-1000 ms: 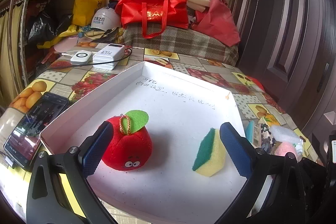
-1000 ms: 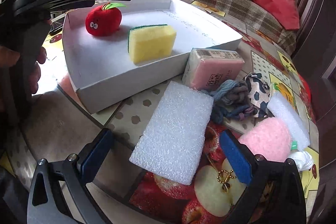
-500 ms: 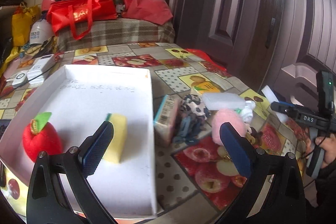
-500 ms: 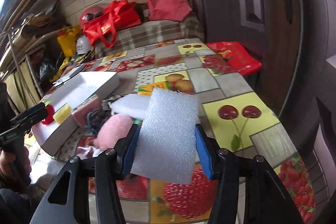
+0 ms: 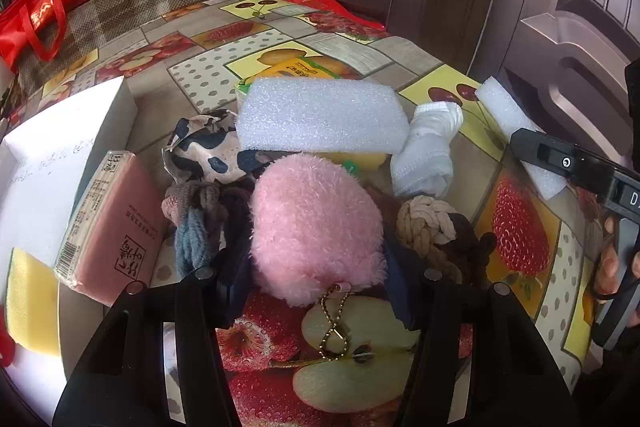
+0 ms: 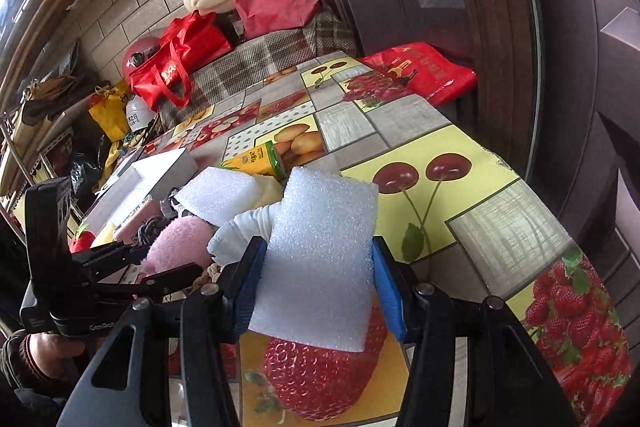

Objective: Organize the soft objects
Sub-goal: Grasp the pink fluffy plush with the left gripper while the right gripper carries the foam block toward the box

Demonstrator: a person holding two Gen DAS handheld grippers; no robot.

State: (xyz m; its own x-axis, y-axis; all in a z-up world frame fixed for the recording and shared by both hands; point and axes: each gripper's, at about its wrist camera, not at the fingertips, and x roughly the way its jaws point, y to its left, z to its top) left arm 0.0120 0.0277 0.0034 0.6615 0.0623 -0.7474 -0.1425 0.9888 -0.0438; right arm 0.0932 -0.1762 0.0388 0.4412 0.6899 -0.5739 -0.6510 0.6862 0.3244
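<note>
A pink plush ball [image 5: 316, 239] with a gold chain lies on the fruit-print tablecloth. My left gripper [image 5: 316, 269] has it between its blue pads, which touch both sides as the jaws are closing. From the right wrist view, the same left gripper [image 6: 160, 261] flanks the pink ball [image 6: 180, 243]. My right gripper [image 6: 318, 255] is shut on a white foam sheet [image 6: 320, 259], held above the table; that sheet [image 5: 516, 119] shows at the right in the left wrist view. The white box [image 5: 116, 107] at the left holds a yellow sponge [image 5: 28, 303] and a red apple plush [image 6: 82, 241].
Around the ball lie a pink tissue pack [image 5: 116, 227], a spotted cloth [image 5: 204, 147], a blue-grey knitted bundle [image 5: 196, 227], a thick white foam block [image 5: 320, 115], a rolled white cloth [image 5: 428, 155] and a rope knot [image 5: 424, 223]. Red bags crowd the back; a dark door stands right.
My left gripper swung from over the box to the pile on the right and narrowed around the pink ball. My right gripper closed on the foam sheet, lifted it and now holds still.
</note>
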